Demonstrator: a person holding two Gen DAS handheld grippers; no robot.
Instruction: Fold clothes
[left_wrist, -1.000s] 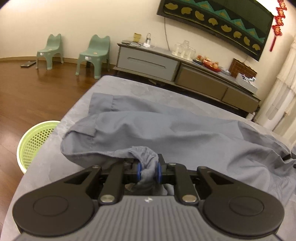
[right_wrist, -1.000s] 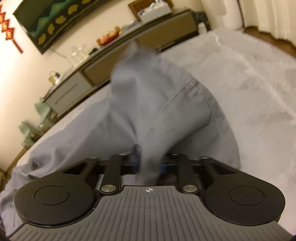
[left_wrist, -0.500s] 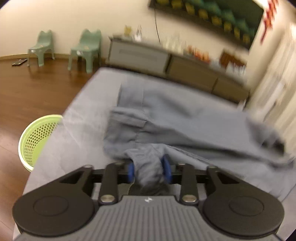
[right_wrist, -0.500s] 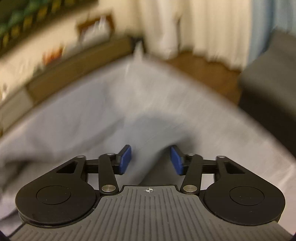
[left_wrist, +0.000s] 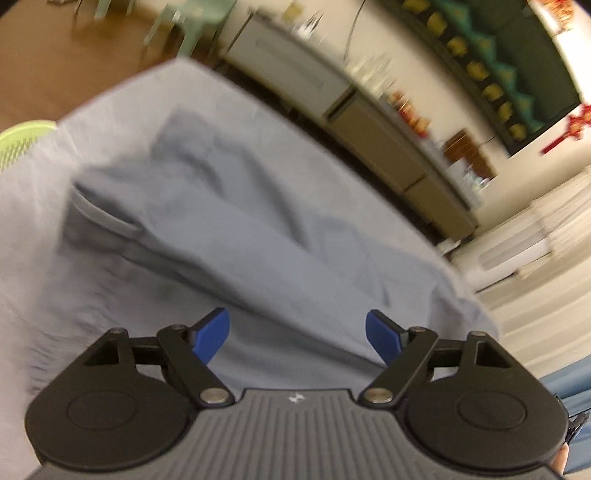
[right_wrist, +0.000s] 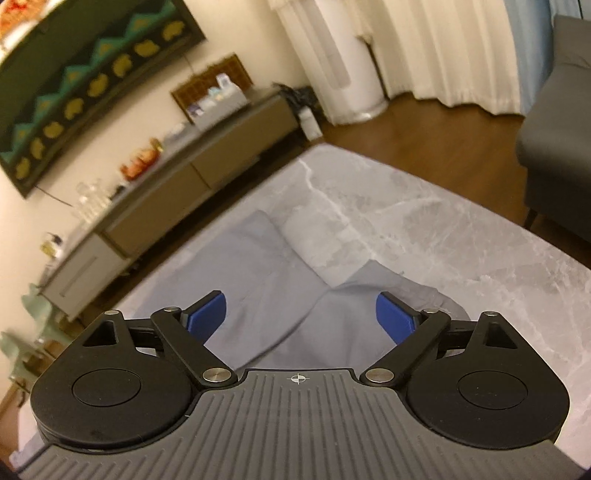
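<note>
Both grippers have just been opening, with nothing between the pads: the left gripper (left_wrist: 297, 335) and right gripper (right_wrist: 300, 316) stand wide apart above the grey garment (right_wrist: 258, 280), which lies loosely doubled on the marble table (right_wrist: 424, 229) just beyond the fingertips. One rough fold looks laid; neatening and further folds remain. The left view is blurred, hiding the garment's edges.

One garment (left_wrist: 236, 229), one basket (left_wrist: 22, 142), two grippers, one sideboard (right_wrist: 207, 166).

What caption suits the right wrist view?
Open right tool above grey-blue garment lying on marbled table.
</note>
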